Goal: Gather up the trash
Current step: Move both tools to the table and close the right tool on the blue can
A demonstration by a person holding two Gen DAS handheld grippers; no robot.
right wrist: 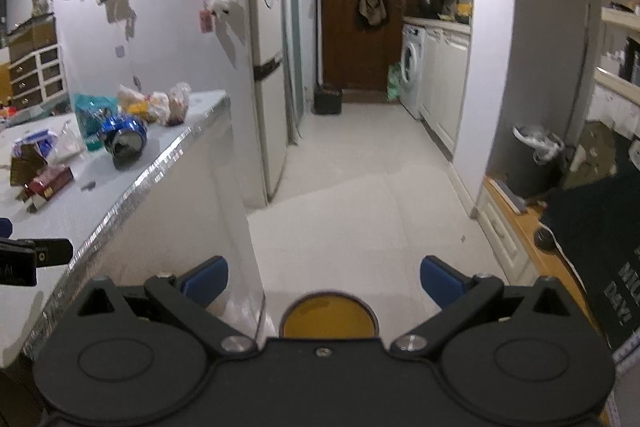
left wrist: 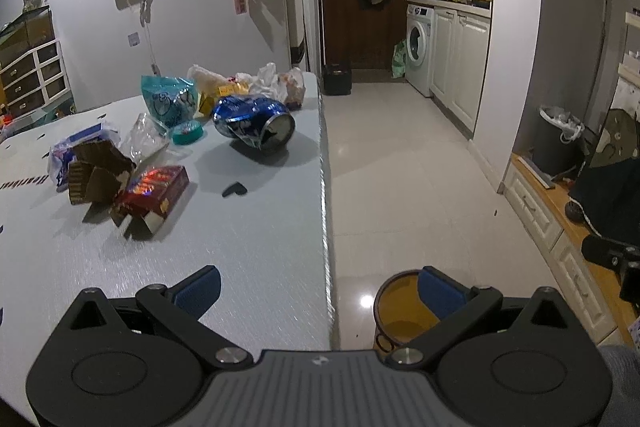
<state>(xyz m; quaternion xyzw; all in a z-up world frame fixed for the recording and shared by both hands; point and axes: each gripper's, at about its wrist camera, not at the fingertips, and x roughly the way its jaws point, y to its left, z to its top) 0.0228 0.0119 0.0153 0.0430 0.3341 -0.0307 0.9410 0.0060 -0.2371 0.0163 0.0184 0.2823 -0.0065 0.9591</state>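
Trash lies on the grey table [left wrist: 260,247]: a crushed blue can [left wrist: 254,125], a red box [left wrist: 154,191], brown cardboard pieces [left wrist: 96,175], a teal bag [left wrist: 170,101] and clear wrappers [left wrist: 146,139]. On the floor by the table's edge stands a yellow bin [left wrist: 402,311]. My left gripper [left wrist: 320,291] is open over the table's near edge, nothing between its fingers. My right gripper [right wrist: 324,281] is open above the yellow bin [right wrist: 328,317], beside the table [right wrist: 120,195]. The can [right wrist: 124,139] and red box [right wrist: 50,183] show far left.
A white tiled floor [right wrist: 360,187] runs to a brown door [right wrist: 356,27]. A washing machine [right wrist: 412,67] and white cabinets line the right. A grey lined bin [right wrist: 532,163] stands on a wooden ledge at right. A fridge [right wrist: 268,67] stands beyond the table.
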